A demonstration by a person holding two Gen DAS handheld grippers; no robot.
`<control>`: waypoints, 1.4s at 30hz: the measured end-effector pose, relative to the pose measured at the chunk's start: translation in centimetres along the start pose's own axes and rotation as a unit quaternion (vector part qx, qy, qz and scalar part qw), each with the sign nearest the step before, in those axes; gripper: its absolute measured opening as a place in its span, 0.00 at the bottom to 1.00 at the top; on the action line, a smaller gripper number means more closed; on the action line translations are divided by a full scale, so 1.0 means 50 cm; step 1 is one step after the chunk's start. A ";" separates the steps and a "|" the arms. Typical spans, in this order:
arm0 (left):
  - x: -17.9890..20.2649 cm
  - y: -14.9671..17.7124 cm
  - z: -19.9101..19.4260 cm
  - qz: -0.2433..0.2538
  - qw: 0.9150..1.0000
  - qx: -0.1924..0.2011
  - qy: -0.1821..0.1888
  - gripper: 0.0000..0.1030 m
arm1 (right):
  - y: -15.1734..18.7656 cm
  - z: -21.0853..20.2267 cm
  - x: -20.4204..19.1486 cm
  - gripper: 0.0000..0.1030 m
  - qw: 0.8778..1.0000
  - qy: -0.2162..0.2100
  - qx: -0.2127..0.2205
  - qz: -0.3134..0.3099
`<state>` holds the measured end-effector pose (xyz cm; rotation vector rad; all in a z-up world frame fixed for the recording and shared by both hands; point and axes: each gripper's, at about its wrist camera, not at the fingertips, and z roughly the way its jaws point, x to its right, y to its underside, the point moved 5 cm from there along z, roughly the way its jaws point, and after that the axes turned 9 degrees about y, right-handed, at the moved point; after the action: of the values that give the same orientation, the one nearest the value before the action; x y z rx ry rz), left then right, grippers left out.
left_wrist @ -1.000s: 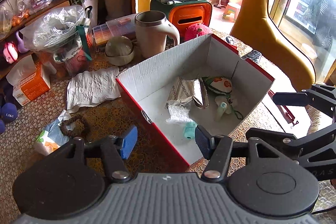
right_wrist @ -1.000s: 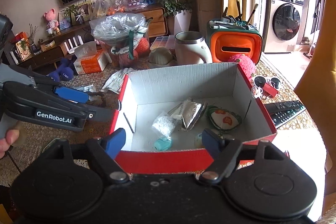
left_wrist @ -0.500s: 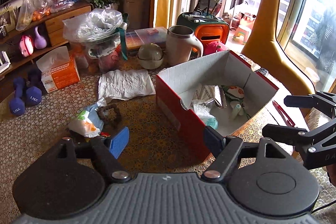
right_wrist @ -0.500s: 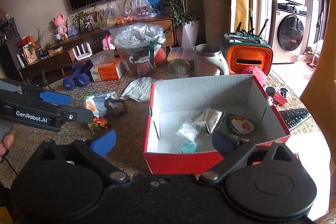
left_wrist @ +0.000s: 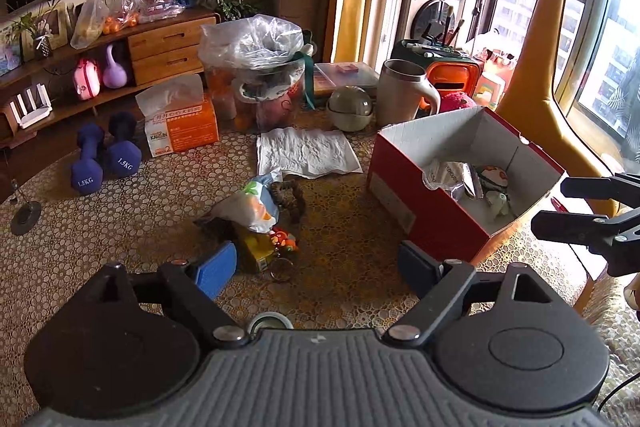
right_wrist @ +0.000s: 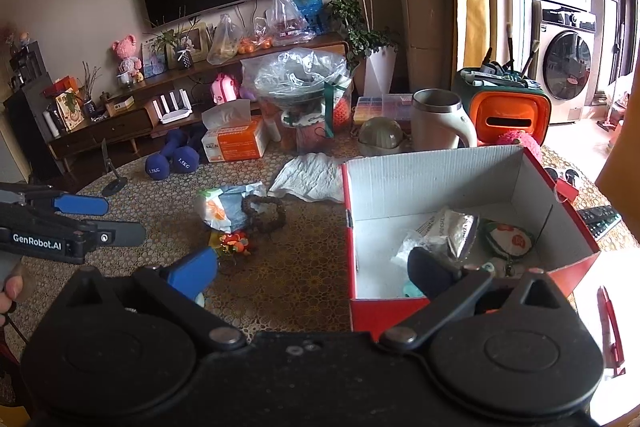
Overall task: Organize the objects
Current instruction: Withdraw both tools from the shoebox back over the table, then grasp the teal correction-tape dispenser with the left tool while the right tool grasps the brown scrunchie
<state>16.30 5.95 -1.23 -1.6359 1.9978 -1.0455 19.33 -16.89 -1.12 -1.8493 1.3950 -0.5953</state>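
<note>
— Where are your claws?

— My left claw [left_wrist: 316, 267] hangs spread and empty over bare patterned surface [left_wrist: 352, 239], near the small clutter pile [left_wrist: 256, 211]. My right claw [right_wrist: 312, 267] is spread too, straddling the red box's [right_wrist: 472, 183] near-left corner.

— And the box?

— Right of the pile, foil packet [right_wrist: 460, 227] inside. A second ago my left claw sat over its rim; now it's left of it.

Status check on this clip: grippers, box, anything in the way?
Left hand-held gripper open, empty. Right hand-held gripper open, empty. Red box part filled; small clutter pile loose on table. Nothing blocking.
</note>
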 end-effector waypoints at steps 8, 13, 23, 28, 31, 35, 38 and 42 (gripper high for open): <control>-0.068 0.057 0.003 -0.021 0.999 0.015 -0.019 1.00 | 0.006 0.029 -0.059 0.99 1.000 -0.007 -0.005 -0.017; -0.092 0.092 0.025 -0.021 0.999 0.007 -0.029 1.00 | 0.015 0.064 -0.095 0.99 0.999 -0.010 -0.018 -0.026; -0.089 0.141 0.070 0.009 1.000 0.012 -0.016 1.00 | 0.017 0.138 -0.148 0.99 0.998 -0.025 -0.039 -0.045; -0.087 0.161 0.104 0.016 1.000 0.006 -0.016 1.00 | 0.004 0.178 -0.168 0.99 0.997 -0.031 -0.045 -0.054; -0.089 0.171 0.122 0.021 0.999 0.007 -0.023 1.00 | -0.004 0.207 -0.176 0.98 0.997 -0.028 -0.044 -0.062; -0.093 0.183 0.143 0.027 0.999 0.007 -0.034 1.00 | -0.015 0.262 -0.177 0.95 0.996 -0.019 -0.052 -0.067; -0.095 0.191 0.161 0.032 0.999 0.001 -0.027 1.00 | -0.021 0.308 -0.178 0.90 0.996 -0.014 -0.061 -0.071; -0.106 0.202 0.187 0.033 0.999 -0.010 -0.033 1.00 | -0.017 0.366 -0.186 0.82 0.994 -0.009 -0.071 -0.086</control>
<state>17.13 8.63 -15.71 -1.5830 2.0113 -0.9385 30.41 -2.86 -11.31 -2.0974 1.3033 -0.5751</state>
